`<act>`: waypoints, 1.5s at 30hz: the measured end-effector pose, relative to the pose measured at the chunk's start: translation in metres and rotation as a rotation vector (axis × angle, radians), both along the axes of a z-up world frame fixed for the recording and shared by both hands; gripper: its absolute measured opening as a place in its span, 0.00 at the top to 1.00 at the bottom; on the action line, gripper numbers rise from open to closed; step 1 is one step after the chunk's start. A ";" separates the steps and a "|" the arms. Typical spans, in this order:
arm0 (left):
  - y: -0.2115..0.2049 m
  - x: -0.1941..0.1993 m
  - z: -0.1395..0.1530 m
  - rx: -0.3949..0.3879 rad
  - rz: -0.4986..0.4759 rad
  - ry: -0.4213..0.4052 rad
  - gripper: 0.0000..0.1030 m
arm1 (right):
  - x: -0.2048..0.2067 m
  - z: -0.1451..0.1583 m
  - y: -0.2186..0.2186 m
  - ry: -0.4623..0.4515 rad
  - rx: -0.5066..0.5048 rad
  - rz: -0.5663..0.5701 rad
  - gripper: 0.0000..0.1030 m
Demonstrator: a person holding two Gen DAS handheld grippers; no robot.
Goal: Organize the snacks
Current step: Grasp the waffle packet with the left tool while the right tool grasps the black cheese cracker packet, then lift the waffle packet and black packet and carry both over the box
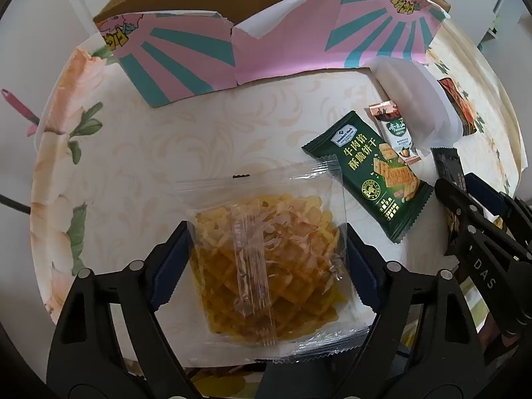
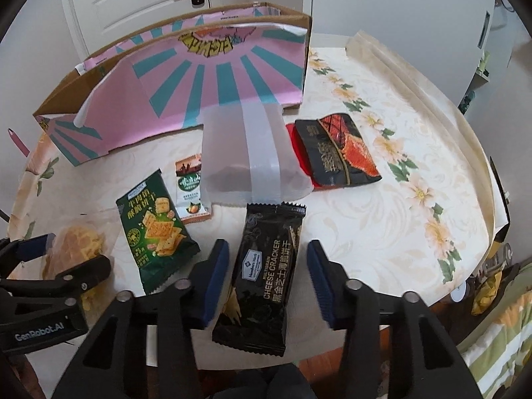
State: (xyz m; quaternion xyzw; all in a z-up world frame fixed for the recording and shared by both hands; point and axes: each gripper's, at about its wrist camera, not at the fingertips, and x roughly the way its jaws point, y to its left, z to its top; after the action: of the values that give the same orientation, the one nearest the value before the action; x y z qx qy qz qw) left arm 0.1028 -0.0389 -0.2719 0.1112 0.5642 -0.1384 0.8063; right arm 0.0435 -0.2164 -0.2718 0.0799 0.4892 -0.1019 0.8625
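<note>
Floral cloth covers the round tabletop point(image 2: 382, 199), with a white door behind it. Nearest in the left wrist view, the left gripper point(image 1: 266, 262) has its jaws set on either side of a clear bag of waffle crisps point(image 1: 266, 266), the pads touching the wrapper's edges; it looks like a light clamp across the width, though how firmly it bites I cannot tell. Holding by the sides likely spares the brittle contents.

Nearest in the right wrist view, the right gripper point(image 2: 267, 279) has its jaws wide apart, straddling a black cheese cracker packet point(image 2: 262, 282) that lies flat and lengthwise between them, untouched. That alignment suits closing across the narrow width, probably the next pick.

Just beyond, a green cracker packet point(image 2: 154, 229) lies flat between the two grippers, its corner beside the clear bag. Behind it, a small orange-trimmed packet point(image 2: 191, 189) is partly tucked under a frosted white bag point(image 2: 246, 156). To the right of that bag lies a black and red packet point(image 2: 335, 149) on something red.

Farthest back stands an open cardboard box point(image 2: 186, 86) with pink and teal flaps folded down toward the snacks, a likely destination for them. All the snacks seen are outside it, so the sorting seems barely begun.
</note>
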 end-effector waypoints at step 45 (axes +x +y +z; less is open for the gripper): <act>0.020 0.017 0.136 -0.188 0.052 -0.194 0.25 | 0.000 0.118 -0.008 -0.213 0.021 0.026 0.73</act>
State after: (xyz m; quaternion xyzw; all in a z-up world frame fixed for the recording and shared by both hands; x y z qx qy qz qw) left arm 0.1193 -0.0188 -0.1361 0.0333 0.4709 -0.1581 0.8673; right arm 0.0431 -0.2247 -0.1543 0.0930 0.3966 -0.0766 0.9101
